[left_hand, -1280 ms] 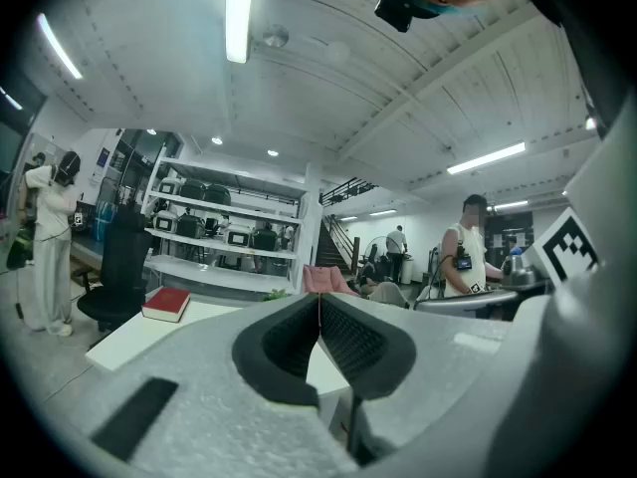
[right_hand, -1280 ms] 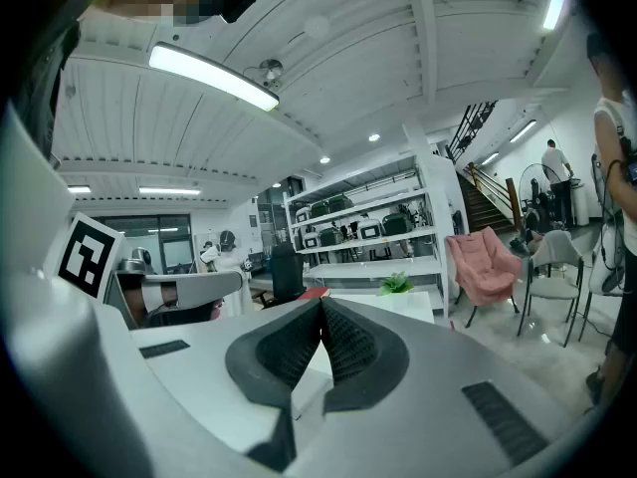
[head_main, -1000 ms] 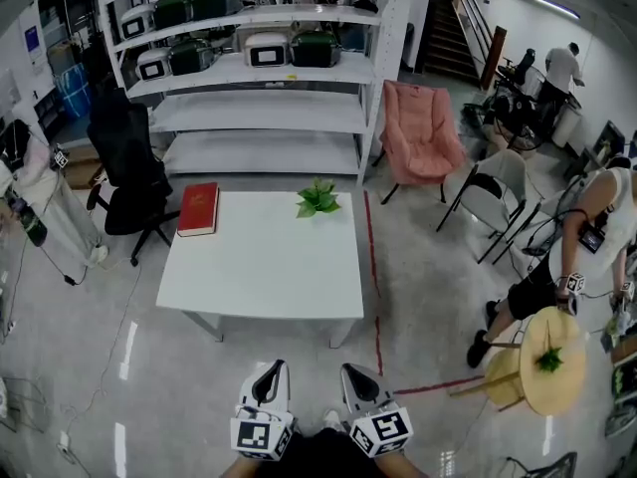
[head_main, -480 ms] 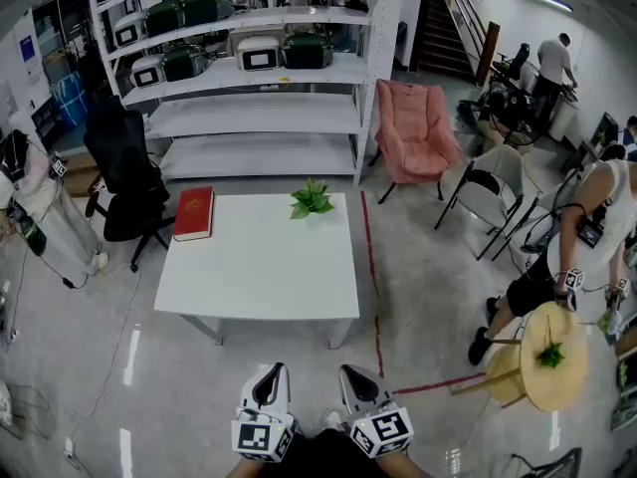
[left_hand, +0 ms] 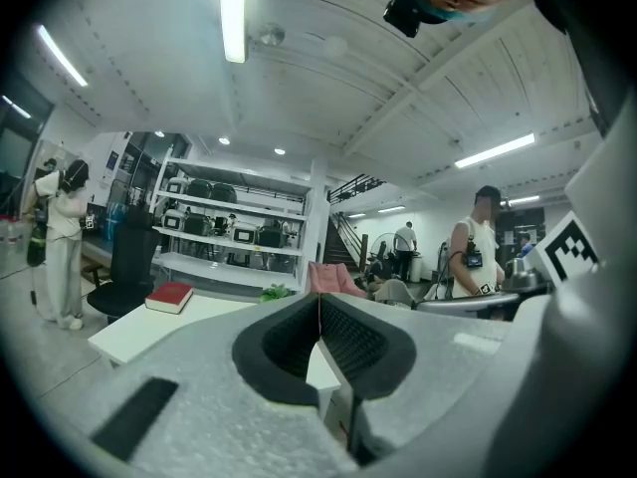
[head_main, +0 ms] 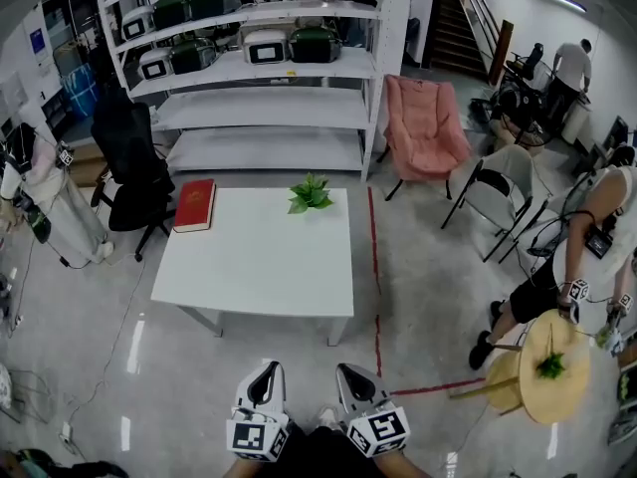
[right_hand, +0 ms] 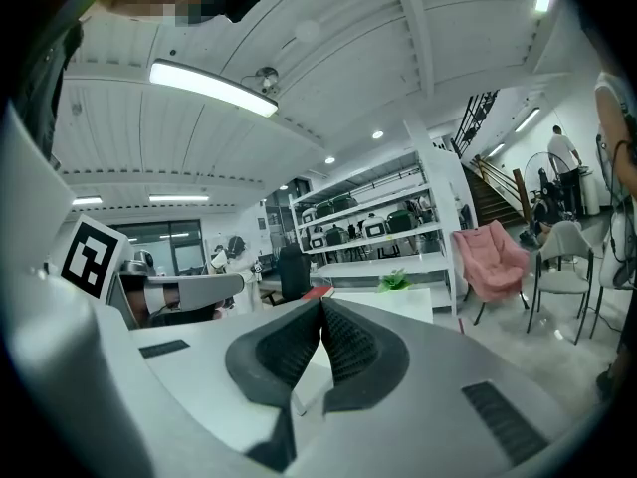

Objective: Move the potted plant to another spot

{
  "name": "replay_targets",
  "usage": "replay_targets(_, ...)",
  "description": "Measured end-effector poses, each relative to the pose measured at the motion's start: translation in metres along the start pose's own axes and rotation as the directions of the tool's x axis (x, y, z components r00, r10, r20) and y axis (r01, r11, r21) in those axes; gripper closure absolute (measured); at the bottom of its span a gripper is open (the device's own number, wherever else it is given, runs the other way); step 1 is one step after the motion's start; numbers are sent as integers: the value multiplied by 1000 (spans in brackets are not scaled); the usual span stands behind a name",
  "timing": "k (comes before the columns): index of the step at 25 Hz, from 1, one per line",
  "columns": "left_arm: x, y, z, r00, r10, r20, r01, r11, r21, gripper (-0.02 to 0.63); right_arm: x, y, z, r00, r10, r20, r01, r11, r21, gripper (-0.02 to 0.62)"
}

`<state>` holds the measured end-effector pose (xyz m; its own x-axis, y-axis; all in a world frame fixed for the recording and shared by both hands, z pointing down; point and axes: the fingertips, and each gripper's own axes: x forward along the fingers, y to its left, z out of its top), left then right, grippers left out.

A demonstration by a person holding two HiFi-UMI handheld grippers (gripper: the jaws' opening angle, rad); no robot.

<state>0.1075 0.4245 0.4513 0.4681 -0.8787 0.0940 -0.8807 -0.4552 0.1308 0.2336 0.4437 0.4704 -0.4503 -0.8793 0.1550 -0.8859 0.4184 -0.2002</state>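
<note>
A small green potted plant [head_main: 310, 193] stands near the far edge of the white table [head_main: 254, 267], right of its middle. It shows small in the left gripper view [left_hand: 278, 292] and in the right gripper view [right_hand: 396, 281]. My left gripper [head_main: 265, 375] and right gripper [head_main: 350, 375] hang side by side at the bottom of the head view, well short of the table. Both are shut with nothing between the jaws; their tips meet at the left gripper [left_hand: 318, 299] and the right gripper [right_hand: 321, 300].
A red book [head_main: 195, 205] lies at the table's far left corner. Behind stand white shelves [head_main: 261, 108] with appliances, a black office chair [head_main: 127, 167] and a pink chair [head_main: 426, 132]. A person [head_main: 577, 267] bends over a round wooden table [head_main: 542, 366] at right. Red tape [head_main: 376, 297] marks the floor.
The view has shifted slightly; the table and plant sit a little farther up and left. Both grippers stay shut in the same place. The person at right has moved a little.
</note>
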Motion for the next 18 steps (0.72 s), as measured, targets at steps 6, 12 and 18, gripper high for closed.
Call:
replay_targets(6, 1, -8, -8, 999, 49, -13, -49, 999, -2, 588, -1, -16, -1, 999, 34, -4, -34, 999, 2, 583)
replay_targets(12, 14, -7, -12, 998, 68, -18, -68, 998, -7, 587, 10, -24, -6, 998, 58, -17, -58, 998, 1, 583)
replay_targets(18, 41, 2, -11, 999, 45, -21, -45, 999, -4, 587, 32, -37, -4, 999, 44, -30, -44, 999, 0, 583)
